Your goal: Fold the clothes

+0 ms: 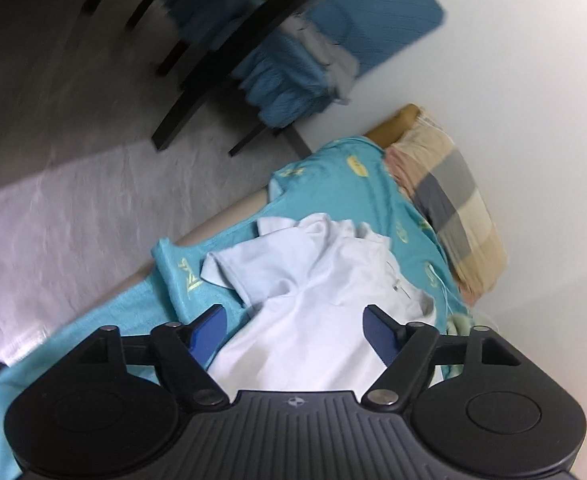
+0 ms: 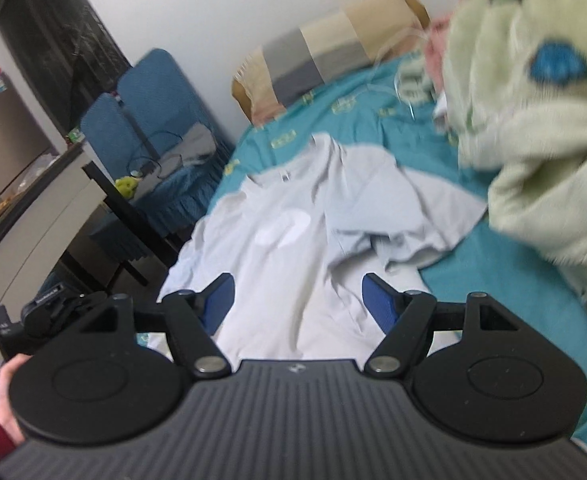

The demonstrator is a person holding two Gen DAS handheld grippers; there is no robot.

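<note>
T-shirt (image 2: 289,240): pale grey-white, short-sleeved, spread on the bed with its collar toward the pillow. One sleeve is rumpled and bunched on the side nearest the blanket; a lighter oval patch shows on the chest. In the left wrist view the same shirt (image 1: 313,300) lies creased, its sleeve turned up near the mattress edge.

Right gripper (image 2: 298,300): jaws spread wide, blue pads either side of the shirt's lower part, holding nothing.

Left gripper (image 1: 295,330): jaws likewise spread wide over the shirt's lower half, nothing between them.

Bed sheet (image 2: 493,264): teal with small yellow-green printed motifs, under the shirt.

Blanket (image 2: 533,140): fluffy, pale green with a blue patch, heaped just beside the shirt's rumpled sleeve.

Pillow (image 1: 449,200): checked in beige, grey and cream, at the head of the bed against the white wall (image 1: 513,60).

Chair (image 2: 149,116): blue fabric with a fringed cover, beside the bed, with cables and a grey cloth on its seat.

Hand (image 2: 7,396): seen at the lower left edge of the right wrist view, with a dark red sleeve.

Floor (image 1: 53,140): grey, beside the bed.
</note>
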